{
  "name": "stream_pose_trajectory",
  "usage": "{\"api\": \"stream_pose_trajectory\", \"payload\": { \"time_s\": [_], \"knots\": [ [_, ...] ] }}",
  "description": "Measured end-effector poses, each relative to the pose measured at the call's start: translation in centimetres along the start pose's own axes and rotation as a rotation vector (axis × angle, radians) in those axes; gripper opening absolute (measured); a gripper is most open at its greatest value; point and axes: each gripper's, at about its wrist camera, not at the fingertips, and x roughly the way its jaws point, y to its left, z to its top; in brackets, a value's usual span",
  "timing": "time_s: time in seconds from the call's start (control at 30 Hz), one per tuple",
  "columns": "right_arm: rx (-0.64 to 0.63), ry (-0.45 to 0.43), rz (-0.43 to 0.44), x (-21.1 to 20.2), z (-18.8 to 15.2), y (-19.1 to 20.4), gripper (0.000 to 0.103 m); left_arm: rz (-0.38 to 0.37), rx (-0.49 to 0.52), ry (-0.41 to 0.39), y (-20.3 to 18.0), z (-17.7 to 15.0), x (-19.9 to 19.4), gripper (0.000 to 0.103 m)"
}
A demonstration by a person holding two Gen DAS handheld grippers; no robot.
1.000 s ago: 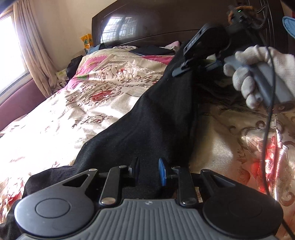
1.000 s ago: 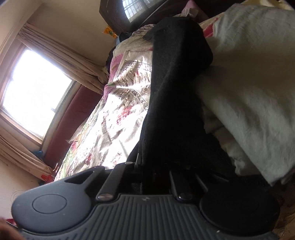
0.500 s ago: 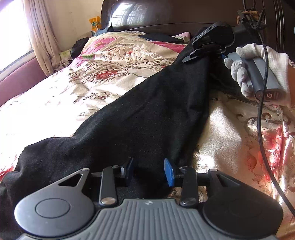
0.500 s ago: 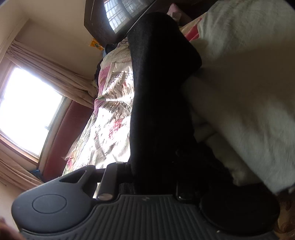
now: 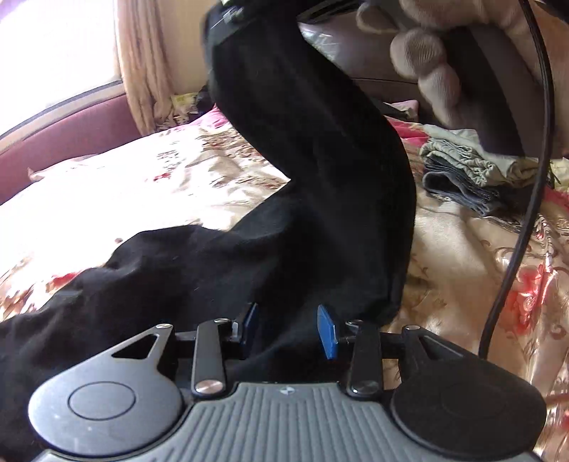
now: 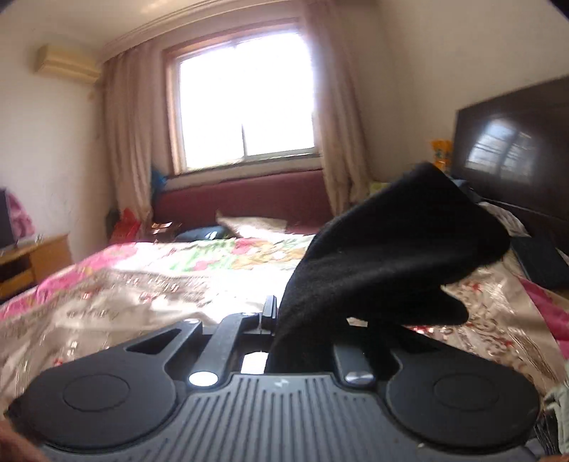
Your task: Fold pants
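Observation:
Black pants (image 5: pixel 313 199) lie on the floral bedspread (image 5: pixel 142 188) and rise in a long strip to the top of the left wrist view. My right gripper (image 5: pixel 227 21) is shut on their upper end there, held by a gloved hand (image 5: pixel 426 60). In the right wrist view the pants (image 6: pixel 384 259) drape from between the jaws of my right gripper (image 6: pixel 302 320). My left gripper (image 5: pixel 288 325) is open, its blue pads (image 5: pixel 327 330) either side of the fabric's lower part, low over the bed.
A stack of folded clothes (image 5: pixel 469 170) lies on the bed to the right. A dark headboard (image 6: pixel 512 138) stands at the bed's head. A window (image 6: pixel 242 103) with curtains and a maroon bench (image 6: pixel 242 199) are beyond the bed. A cable (image 5: pixel 526 199) hangs at the right.
My right gripper has lifted the pants end high and swung towards me and left, now facing the window. My left gripper's jaws have opened wider around the fabric.

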Motion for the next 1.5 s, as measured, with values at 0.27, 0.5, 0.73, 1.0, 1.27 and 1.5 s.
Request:
{"api": "stream_pose_trajectory", "payload": {
  "time_s": [0.27, 0.5, 0.73, 1.0, 1.27, 1.5],
  "knots": [
    [-0.584, 0.216, 0.227, 3.2, -10.1, 16.6, 0.01, 0.133, -0.16, 0.066, 5.0, -6.4, -6.5, 0.052],
    [-0.494, 0.269, 0.203, 4.2, -8.3, 16.3, 0.01, 0.124, -0.253, 0.017, 6.6, -6.9, -7.5, 0.052],
    [-0.108, 0.284, 0.218, 7.1, -0.1, 13.9, 0.01, 0.197, -0.266, -0.122, 9.4, -5.1, -9.7, 0.052],
    [-0.184, 0.313, 0.266, 9.5, -2.1, 22.7, 0.028, 0.278, -0.363, -0.065, 12.4, -9.6, -13.1, 0.052],
    [-0.443, 0.301, 0.335, 9.2, -7.1, 28.4, 0.013, 0.299, -0.382, 0.018, 12.6, -12.6, -14.4, 0.052],
    [-0.446, 0.249, 0.345, 8.7, -6.1, 29.1, 0.008, 0.314, -0.387, -0.031, 12.8, -12.2, -14.5, 0.052]
  ]
}}
